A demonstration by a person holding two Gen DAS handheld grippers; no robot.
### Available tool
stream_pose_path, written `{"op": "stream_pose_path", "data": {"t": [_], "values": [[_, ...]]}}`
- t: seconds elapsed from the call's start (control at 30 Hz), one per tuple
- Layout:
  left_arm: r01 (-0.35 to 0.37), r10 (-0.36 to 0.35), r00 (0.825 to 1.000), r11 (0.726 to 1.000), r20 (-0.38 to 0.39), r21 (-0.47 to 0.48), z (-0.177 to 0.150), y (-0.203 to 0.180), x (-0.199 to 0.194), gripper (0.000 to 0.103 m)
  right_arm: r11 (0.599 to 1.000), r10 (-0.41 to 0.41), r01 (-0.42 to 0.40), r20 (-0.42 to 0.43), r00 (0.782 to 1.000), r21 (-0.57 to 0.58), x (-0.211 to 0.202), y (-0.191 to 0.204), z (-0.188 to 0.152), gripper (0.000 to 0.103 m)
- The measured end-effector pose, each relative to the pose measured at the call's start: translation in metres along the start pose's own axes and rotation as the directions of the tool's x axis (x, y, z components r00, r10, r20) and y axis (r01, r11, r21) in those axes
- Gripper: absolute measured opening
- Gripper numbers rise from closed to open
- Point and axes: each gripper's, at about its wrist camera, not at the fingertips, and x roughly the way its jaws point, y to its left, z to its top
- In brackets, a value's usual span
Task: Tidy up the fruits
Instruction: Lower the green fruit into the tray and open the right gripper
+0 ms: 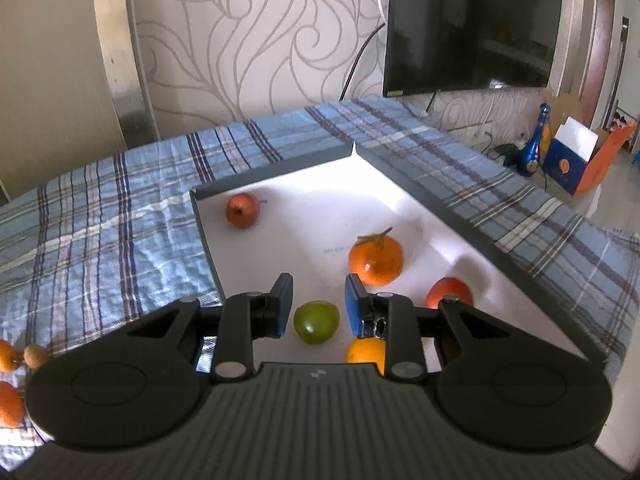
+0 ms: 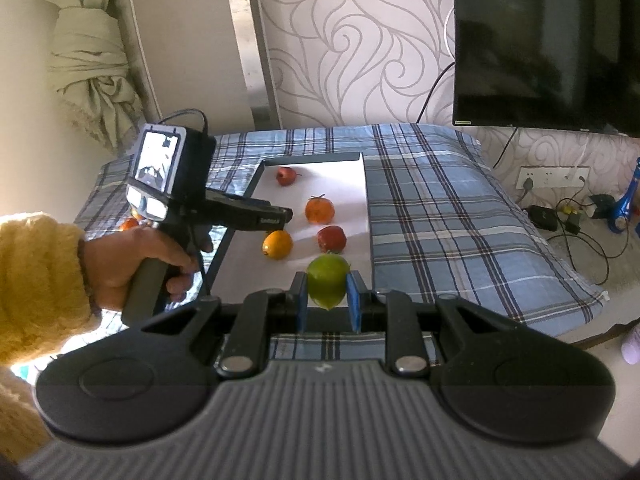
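right hand-held gripper clamps green fruit | left hand-held gripper apart (empty)

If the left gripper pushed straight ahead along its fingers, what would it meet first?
Probably the green fruit: it sits between and just beyond the open left gripper, on the white tray. Depth is uncertain, since the gripper may be above it.
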Motion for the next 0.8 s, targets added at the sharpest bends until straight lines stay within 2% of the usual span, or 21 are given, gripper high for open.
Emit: {"op": "stream_pose_path", "data": {"t": [0.13,0.23,0.27,0.5,0.8], "values": [[0.005,-0.005,0.999,1.0,0.037,0.017,0.002,-0.006,-0.026,0.034,1.0,0.01,-0.01,0.007,1.0,-0.006,0.0,0.001,0.001,0.023],[0.005,-0.006,0.998,1.0,0.067,0.016,-0.001,-0.009,-0.049,0.046,1.0,0.018,-0.017,0.014,1.0,-0.011,0.002,0.0,0.002,0.024],[0.008,-0.009,0.997,1.0,0.073,0.008,-0.004,-0.01,-0.056,0.046,1.0,0.019,-0.019,0.015,1.0,-0.011,0.003,0.0,0.002,0.024],[0.021,-0.018,0.995,0.999,0.1,-0.034,-0.034,-0.01,-0.103,0.046,0.999,0.036,-0.035,0.006,0.999,-0.012,0.013,-0.003,0.008,0.024],[0.041,-0.031,0.996,0.992,0.083,-0.123,-0.073,-0.008,-0.133,0.046,0.994,0.057,-0.059,-0.029,0.998,-0.092,0.03,0.004,0.014,0.024]]}}
